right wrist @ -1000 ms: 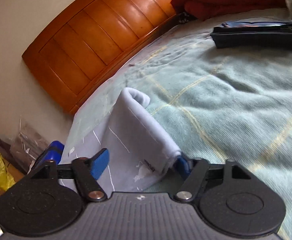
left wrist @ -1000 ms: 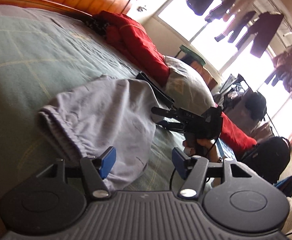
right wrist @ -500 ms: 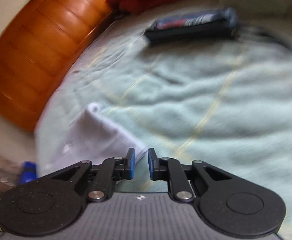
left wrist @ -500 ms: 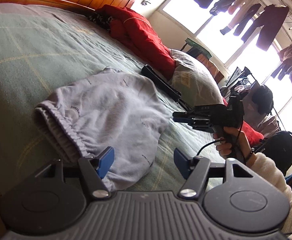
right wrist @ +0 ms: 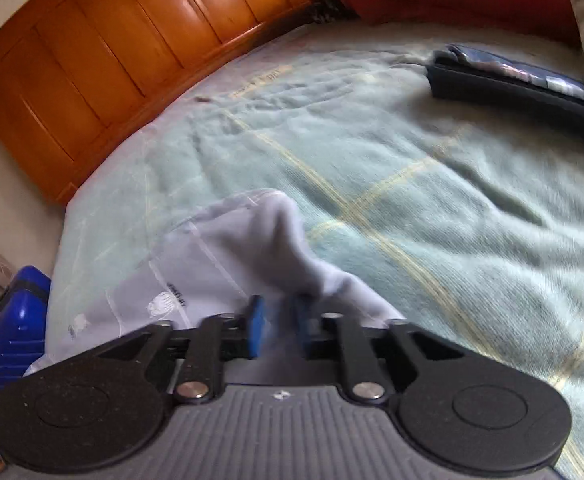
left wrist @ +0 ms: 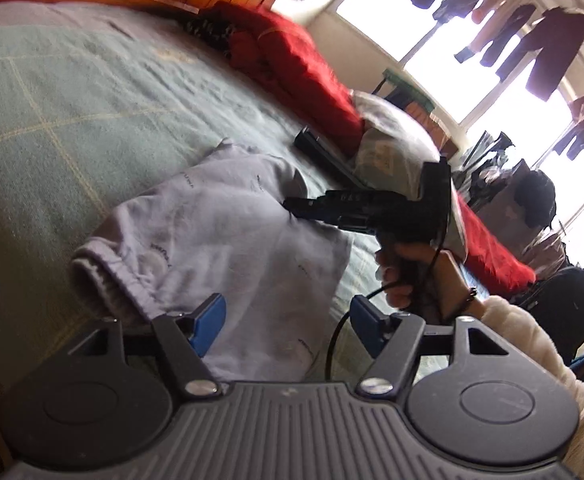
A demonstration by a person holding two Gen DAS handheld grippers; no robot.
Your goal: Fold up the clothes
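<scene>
pale grey garment lain on green bed, 12 o'clock of left tool | soft, light, limp; best gripped at edges | left tool wide, opening, empty | right tool closing on fold

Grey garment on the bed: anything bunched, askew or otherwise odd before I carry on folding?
The grey garment lies rumpled, not flat: its elastic waistband is bunched at the near edge. The right gripper is closing on a fold of it, lifting the cloth into a peak. The left gripper is opening, with nothing pinched. No damage shows.
</scene>
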